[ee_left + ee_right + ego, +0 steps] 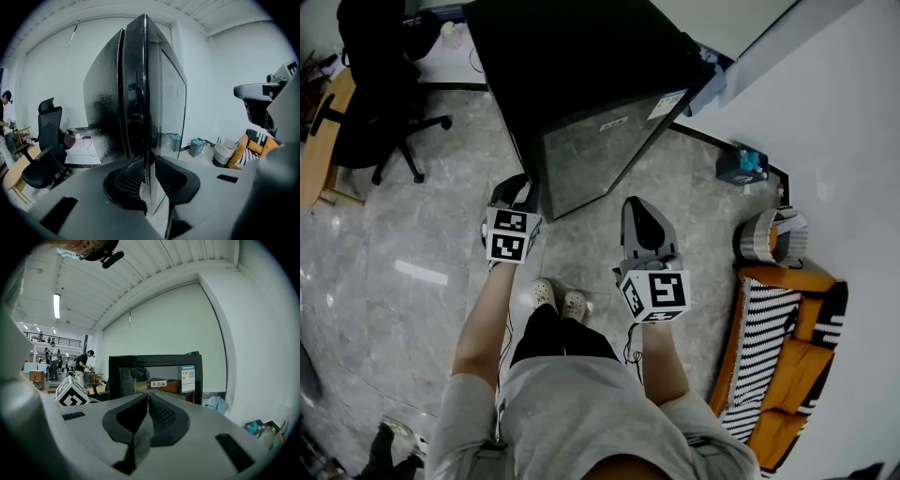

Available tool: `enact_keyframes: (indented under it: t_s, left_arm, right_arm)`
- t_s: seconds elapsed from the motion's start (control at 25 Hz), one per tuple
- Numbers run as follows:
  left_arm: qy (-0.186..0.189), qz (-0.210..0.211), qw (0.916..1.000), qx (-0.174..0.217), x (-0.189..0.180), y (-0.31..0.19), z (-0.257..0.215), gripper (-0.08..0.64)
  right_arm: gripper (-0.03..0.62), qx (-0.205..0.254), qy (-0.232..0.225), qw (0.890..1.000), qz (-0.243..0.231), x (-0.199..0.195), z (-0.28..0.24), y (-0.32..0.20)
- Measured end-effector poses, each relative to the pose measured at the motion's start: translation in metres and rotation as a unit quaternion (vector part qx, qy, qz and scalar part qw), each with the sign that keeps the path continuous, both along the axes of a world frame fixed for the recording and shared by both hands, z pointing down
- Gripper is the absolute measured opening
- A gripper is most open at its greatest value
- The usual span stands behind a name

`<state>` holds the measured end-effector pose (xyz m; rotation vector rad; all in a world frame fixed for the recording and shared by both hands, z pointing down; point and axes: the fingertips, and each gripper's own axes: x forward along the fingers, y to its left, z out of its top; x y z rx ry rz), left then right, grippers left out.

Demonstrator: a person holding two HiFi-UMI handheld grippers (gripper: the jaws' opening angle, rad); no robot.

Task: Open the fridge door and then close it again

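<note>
Left gripper view puts the left gripper (149, 160) right on the job: its two ribbed jaws sit close on either side of the upright free edge of the fridge door (168, 108), pinching it low down. The dark glass panel runs off to the right of the jaws, and the black side of the fridge (105, 103) runs off to the left. From above, that gripper sits at the front corner of the cabinet nearest the person's left foot.

The right gripper (148, 398) holds nothing. Its jaws are pressed together and it hangs a little back from the glass front, pointing at it.

The door looks flush or nearly flush with the cabinet; I cannot tell whether a crack shows. So I judge this to be the grip on the door edge, at one end or the other of the swing. If opening comes next, the left gripper must keep its pinch and draw the edge outward in an arc about the far hinge, while the person gives the panel room.
</note>
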<state>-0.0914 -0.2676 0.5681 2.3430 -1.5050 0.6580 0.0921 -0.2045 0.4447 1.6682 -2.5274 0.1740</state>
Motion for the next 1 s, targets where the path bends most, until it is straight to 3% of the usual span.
enact_keyframes:
  t_s: [0.2,0.4,1.0]
  left_arm:
    - [-0.004,-0.008,0.9999,0.011,-0.006,0.005,-0.004,0.067]
    - [0.018,-0.023,0.9992,0.027,-0.015,0.016,-0.017,0.015]
    - [0.044,-0.018,0.9954,0.083,-0.027,0.052,-0.075,0.014]
  right_arm:
    - [0.026,0.002,0.000,1.000,-0.004,-0.005,-0.003,-0.001]
    - [0.026,0.007,0.001,1.000,-0.006,-0.009,-0.008,-0.002]
    - [0.026,0.029,0.002,0.999,-0.021,-0.026,-0.037,-0.002]
